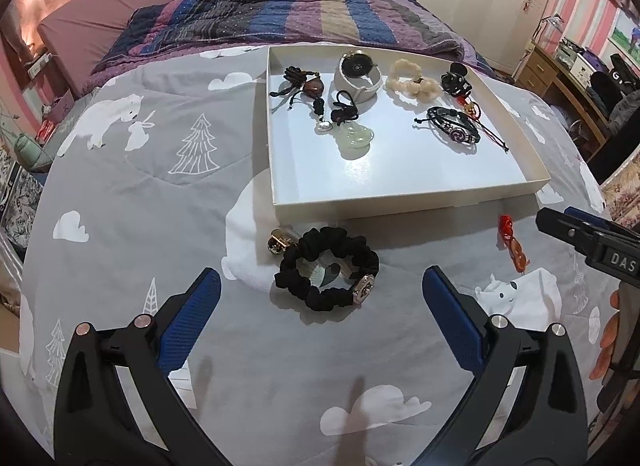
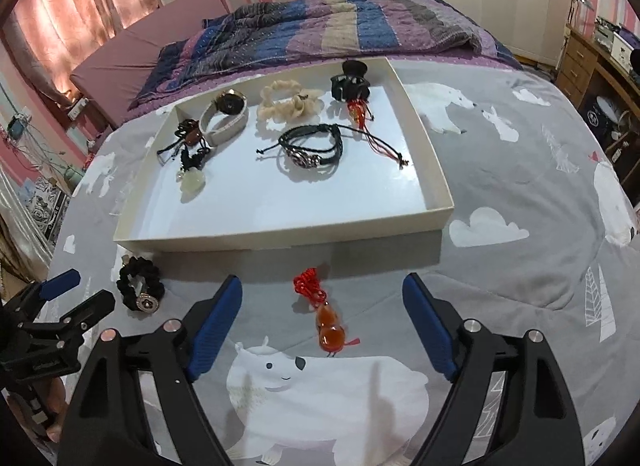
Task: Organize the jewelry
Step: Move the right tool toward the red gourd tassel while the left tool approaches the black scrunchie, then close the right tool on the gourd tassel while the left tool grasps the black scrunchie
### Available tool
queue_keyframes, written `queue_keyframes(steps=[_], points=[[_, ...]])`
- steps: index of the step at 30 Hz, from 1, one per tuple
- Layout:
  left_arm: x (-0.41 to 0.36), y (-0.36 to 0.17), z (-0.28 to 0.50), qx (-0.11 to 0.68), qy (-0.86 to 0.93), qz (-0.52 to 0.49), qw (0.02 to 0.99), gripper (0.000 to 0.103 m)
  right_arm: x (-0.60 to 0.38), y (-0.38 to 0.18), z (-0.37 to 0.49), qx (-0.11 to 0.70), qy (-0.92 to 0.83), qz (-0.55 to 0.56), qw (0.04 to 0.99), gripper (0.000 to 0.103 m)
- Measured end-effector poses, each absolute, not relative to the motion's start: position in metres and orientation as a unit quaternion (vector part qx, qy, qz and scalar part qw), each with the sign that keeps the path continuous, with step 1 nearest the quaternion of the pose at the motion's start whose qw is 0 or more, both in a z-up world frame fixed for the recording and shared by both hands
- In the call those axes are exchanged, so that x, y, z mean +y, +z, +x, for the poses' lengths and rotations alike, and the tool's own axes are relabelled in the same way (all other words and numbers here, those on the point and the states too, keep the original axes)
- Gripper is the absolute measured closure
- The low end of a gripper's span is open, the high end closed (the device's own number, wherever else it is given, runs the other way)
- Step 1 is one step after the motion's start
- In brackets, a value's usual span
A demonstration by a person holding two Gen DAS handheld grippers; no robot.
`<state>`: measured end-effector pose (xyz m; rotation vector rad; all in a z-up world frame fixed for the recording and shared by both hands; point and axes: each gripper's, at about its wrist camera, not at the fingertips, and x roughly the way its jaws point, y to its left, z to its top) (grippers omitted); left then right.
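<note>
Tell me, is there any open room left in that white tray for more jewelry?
Yes. The white tray is bare across its near half, below the black cord bracelet and jade pendant. The far half is crowded: watch, cream scrunchie, black clip.

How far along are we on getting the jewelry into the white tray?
Mostly done: the watch, cream bracelet, black cord bracelet, jade pendant and other pieces already lie in the white tray. Nothing is in hand; the left gripper and right gripper are both open. Left on the bedspread: the black scrunchie, a gold clip and the red gourd charm.
</note>
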<state>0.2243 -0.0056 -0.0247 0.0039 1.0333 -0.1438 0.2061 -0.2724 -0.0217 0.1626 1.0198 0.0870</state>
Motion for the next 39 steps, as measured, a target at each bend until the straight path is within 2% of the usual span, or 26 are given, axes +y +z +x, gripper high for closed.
queue_keyframes(steps=[4,14,22,24,26,28,31,36,39], points=[[-0.003,-0.024,0.222,0.49,-0.066,0.0,0.869,0.003,-0.276,-0.027,0.207,0.499,0.03,0.088,0.862,0.02],[0.007,-0.047,0.233,0.517,-0.078,-0.026,0.852,0.004,-0.264,-0.042,0.209,0.523,0.011,0.024,0.852,0.02],[0.007,-0.058,0.242,0.536,-0.091,-0.02,0.839,0.024,-0.257,-0.054,0.219,0.54,0.007,-0.007,0.842,0.022],[0.006,-0.059,0.244,0.539,-0.095,-0.019,0.837,0.031,-0.256,-0.056,0.22,0.542,0.012,-0.005,0.84,0.028],[0.006,-0.061,0.248,0.545,-0.092,-0.019,0.833,0.033,-0.255,-0.058,0.224,0.549,0.022,0.0,0.835,0.043],[0.006,-0.064,0.252,0.548,-0.094,-0.02,0.831,0.035,-0.252,-0.061,0.226,0.554,0.027,0.0,0.832,0.048],[0.005,-0.067,0.255,0.552,-0.095,-0.022,0.828,0.039,-0.249,-0.064,0.23,0.557,0.033,-0.001,0.83,0.061],[0.006,-0.069,0.26,0.556,-0.1,-0.022,0.825,0.052,-0.246,-0.068,0.236,0.558,0.035,-0.004,0.829,0.07],[0.006,-0.069,0.261,0.556,-0.101,-0.018,0.825,0.056,-0.244,-0.067,0.237,0.557,0.035,-0.008,0.829,0.081]])
